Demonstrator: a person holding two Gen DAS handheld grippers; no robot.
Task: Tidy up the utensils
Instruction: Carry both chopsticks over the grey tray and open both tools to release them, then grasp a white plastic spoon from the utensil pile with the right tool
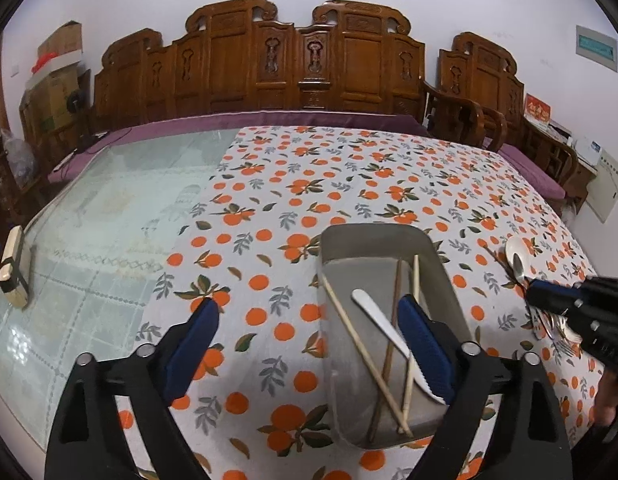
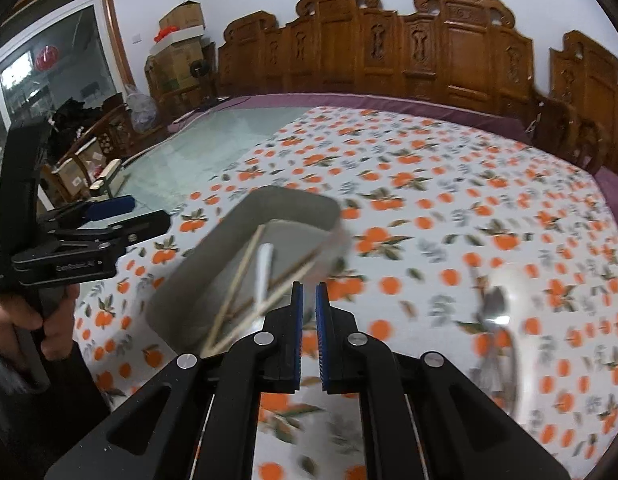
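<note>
Our tongs hover over the grey tray

We see the left gripper [image 1: 309,334] spread wide and empty, the right gripper [image 2: 309,332] nearly pressed together, pinching nothing; centre-frame, the tray [image 1: 373,240] holds chopsticks [image 1: 359,344] and a knife [image 1: 383,330] (spoons [image 1: 517,258] lie right, outside).

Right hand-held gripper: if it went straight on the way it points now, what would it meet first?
Probably the orange-print tablecloth. The right hand-held gripper, nearly shut and empty, points between the grey tray on its left and the spoons on its right. Depth is unclear in this blurred view.
</note>
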